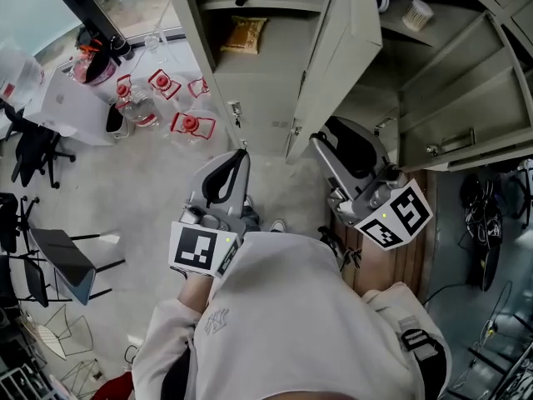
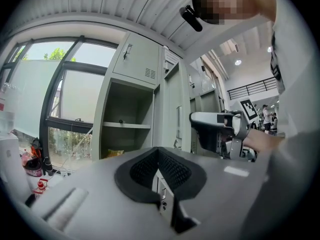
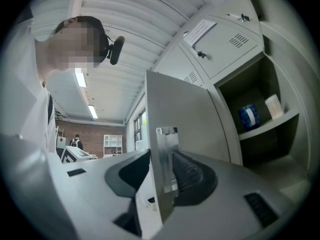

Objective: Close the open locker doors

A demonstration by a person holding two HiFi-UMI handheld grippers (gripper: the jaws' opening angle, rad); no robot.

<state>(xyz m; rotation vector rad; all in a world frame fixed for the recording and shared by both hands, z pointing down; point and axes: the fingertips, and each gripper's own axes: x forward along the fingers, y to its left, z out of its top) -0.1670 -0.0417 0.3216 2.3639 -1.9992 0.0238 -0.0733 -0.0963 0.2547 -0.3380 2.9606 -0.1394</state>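
- Jaws of the right gripper point(image 3: 161, 156) stand apart and clamp nothing. The free edge of the open locker door point(image 3: 187, 109) sits in the gap between them.
- On that edge, a metal latch plate point(image 3: 165, 149) lies close against the ribbed pad on one side. It stands clear of the pad on the other side, and I cannot tell whether it touches the ribbed one.
- From the gap the door's edge runs straight up, so the door's long axis is upright. The panel stands out from the locker front, and its free edge points back at the right gripper.
- The left gripper point(image 2: 158, 150) is closed and empty, its pad tips meeting. It is held level beside the right gripper. From it the door stands ahead and slightly to the right, apart from it.
- Straight beyond the left gripper is an open compartment with a shelf point(image 2: 126, 125). A yellow packet point(image 2: 115, 153) lies below that shelf.
- Beyond the right gripper, on the far side of the door panel, is a second open compartment. A blue can point(image 3: 248, 116) and a white cup point(image 3: 274, 105) stand on its shelf.
- Farthest off, to the left of the left gripper, is a tall window point(image 2: 75, 109).
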